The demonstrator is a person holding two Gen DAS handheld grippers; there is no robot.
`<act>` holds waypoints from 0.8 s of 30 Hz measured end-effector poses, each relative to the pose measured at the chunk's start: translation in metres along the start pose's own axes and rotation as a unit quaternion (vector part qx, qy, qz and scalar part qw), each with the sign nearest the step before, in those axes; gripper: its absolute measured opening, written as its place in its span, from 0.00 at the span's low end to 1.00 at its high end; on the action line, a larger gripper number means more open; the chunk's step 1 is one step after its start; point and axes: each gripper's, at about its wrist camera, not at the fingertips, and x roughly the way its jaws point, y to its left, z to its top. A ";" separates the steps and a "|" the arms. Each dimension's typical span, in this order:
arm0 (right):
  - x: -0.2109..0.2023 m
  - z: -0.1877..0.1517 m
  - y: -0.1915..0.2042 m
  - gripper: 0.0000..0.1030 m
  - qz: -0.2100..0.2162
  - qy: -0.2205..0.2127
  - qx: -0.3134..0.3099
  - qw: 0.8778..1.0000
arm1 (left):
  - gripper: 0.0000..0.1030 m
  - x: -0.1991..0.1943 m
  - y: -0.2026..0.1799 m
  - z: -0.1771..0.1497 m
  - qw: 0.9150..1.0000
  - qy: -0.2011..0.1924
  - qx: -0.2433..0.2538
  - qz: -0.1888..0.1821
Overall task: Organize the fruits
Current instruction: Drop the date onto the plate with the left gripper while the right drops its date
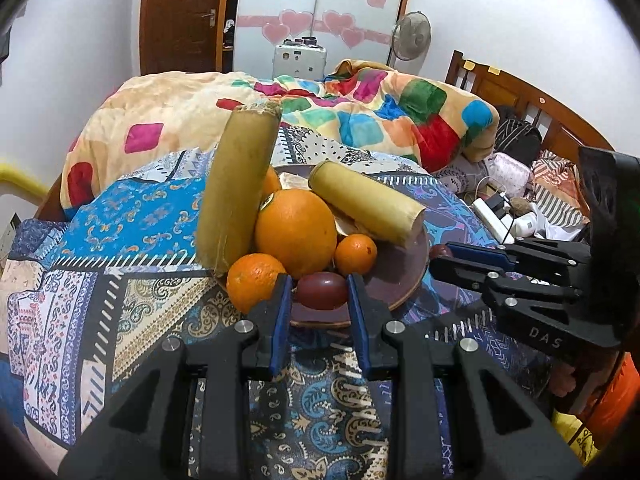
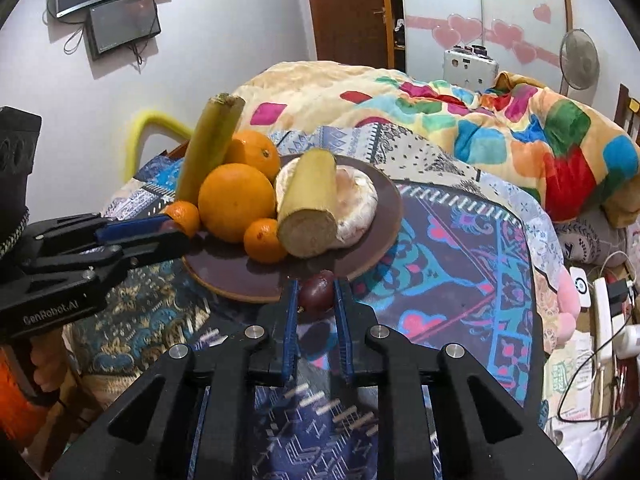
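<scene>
Left wrist view: left gripper [image 1: 320, 300] and right gripper [image 2: 316, 300] each clamp a dark fruit [image 1: 322, 290] beside the crowded plate [image 1: 404, 276].

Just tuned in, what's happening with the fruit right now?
A person is sorting fruit on a bed with two handheld grippers. The left gripper is shut on a dark red fruit at the near edge of the brown plate. The right gripper is shut on another dark red fruit, just off the plate's rim. Oranges, tangerines and two cane pieces are piled on the plate.
</scene>
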 end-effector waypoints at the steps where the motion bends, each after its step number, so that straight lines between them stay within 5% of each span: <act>1: 0.003 0.002 0.002 0.16 0.001 0.001 -0.001 1.000 | 0.27 0.001 -0.001 0.001 1.000 0.001 0.001 -0.001; 24: 0.005 0.002 0.013 0.22 0.008 0.002 -0.017 1.000 | 0.38 0.009 -0.003 -0.004 1.000 0.011 -0.004 -0.016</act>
